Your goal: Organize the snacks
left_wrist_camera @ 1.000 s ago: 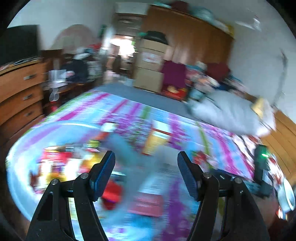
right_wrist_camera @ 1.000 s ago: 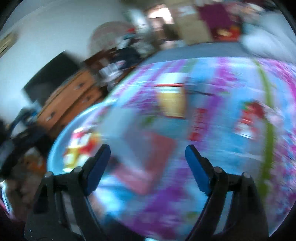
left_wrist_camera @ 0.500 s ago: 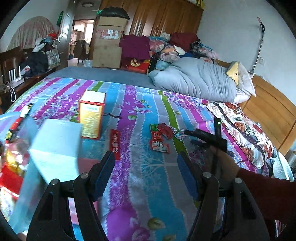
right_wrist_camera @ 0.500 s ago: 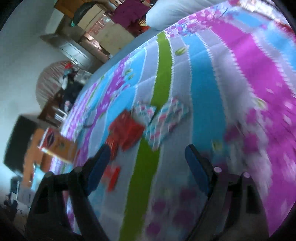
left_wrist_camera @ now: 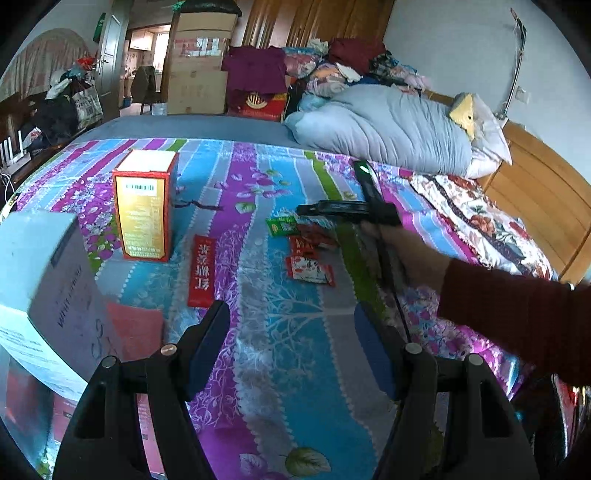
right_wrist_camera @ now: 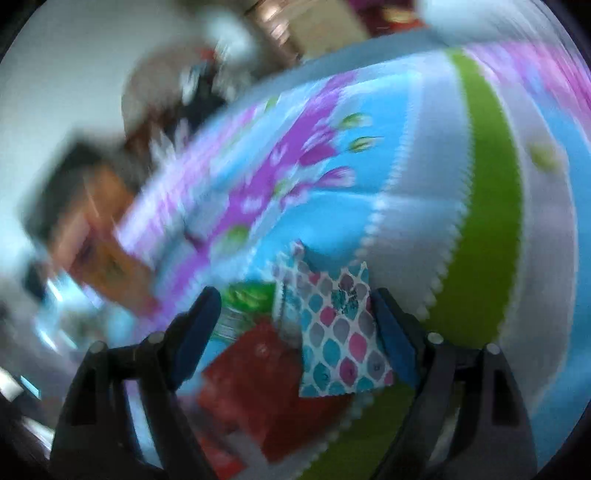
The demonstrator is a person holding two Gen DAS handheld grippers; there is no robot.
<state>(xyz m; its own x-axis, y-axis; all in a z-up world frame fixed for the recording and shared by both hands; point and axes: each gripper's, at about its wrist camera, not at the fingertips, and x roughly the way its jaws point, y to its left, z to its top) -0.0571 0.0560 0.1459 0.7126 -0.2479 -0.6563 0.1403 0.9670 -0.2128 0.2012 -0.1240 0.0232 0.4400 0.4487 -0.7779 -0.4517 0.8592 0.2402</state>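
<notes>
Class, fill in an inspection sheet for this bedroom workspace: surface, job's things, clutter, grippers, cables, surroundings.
Surface: bed under a striped floral cover.
Job's things: small packets in a loose cluster; red sachet flat; yellow box upright; patterned packet between the right gripper's fingers, ungripped.
Clutter: white box at near left; grey duvet.
Grippers: left gripper open, empty; right gripper open, over the packets.
Cables: black cord running from the right gripper.
Surroundings: wardrobe, stacked cartons, heaped clothes.
</notes>
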